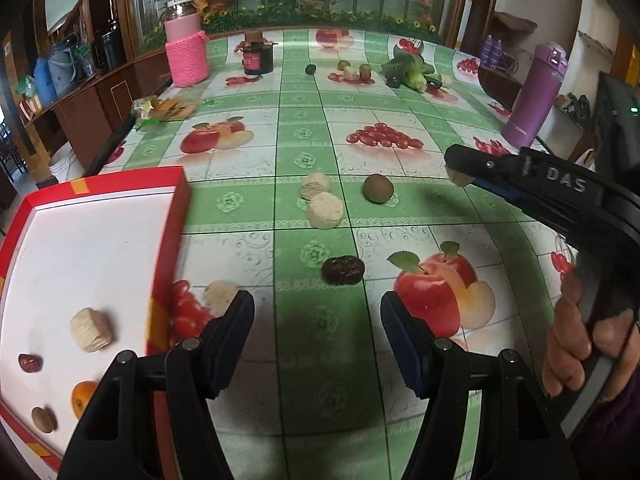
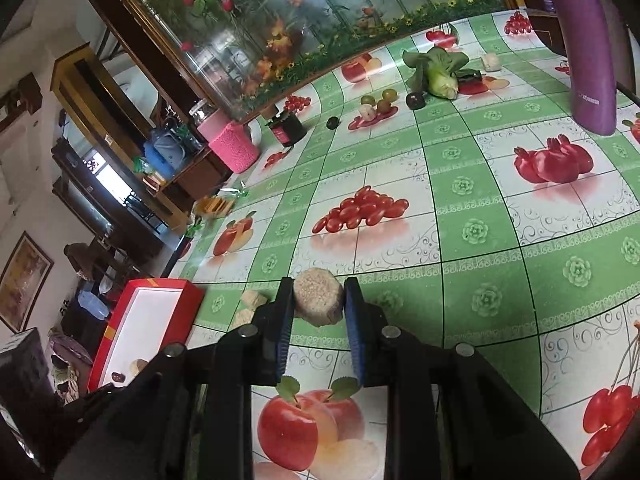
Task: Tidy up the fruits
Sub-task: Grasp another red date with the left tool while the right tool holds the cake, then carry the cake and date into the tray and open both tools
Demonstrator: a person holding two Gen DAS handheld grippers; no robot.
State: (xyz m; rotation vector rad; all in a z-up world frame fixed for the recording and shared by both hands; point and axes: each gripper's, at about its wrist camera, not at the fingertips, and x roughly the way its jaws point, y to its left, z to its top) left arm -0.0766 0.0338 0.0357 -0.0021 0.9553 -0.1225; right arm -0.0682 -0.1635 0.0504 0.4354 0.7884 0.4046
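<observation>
The desk (image 1: 320, 152) wears a green-and-white checked cloth printed with apples, cherries and pomegranates. At its near left corner sits a red box (image 1: 176, 216) with a white floor, holding a pale ribbed cake (image 1: 91, 329), a dark red date (image 1: 30, 362), an orange (image 1: 82, 398) and a brown round fruit (image 1: 43, 419). A purple bottle (image 1: 534, 96) stands at the right edge, and a jar in a pink knitted sleeve (image 1: 186, 54) stands toward the far left corner. Leafy greens (image 2: 436, 68) lie near the far edge.

The left gripper (image 1: 318, 332) hangs over the near edge, its jaws spread wide with nothing between them. The right gripper (image 2: 318, 300) is tilted above the middle of the desk, its jaws pinching a round beige cake (image 2: 318, 300) lifted off the cloth.

On the cloth ahead of the left gripper lie two more pale cakes (image 1: 322, 202) touching each other, a brown kiwi (image 1: 378, 188) just beside them, and a dark wrinkled dried fruit (image 1: 343, 270) nearer. Another pale piece (image 1: 219, 297) sits just beside the box wall.
</observation>
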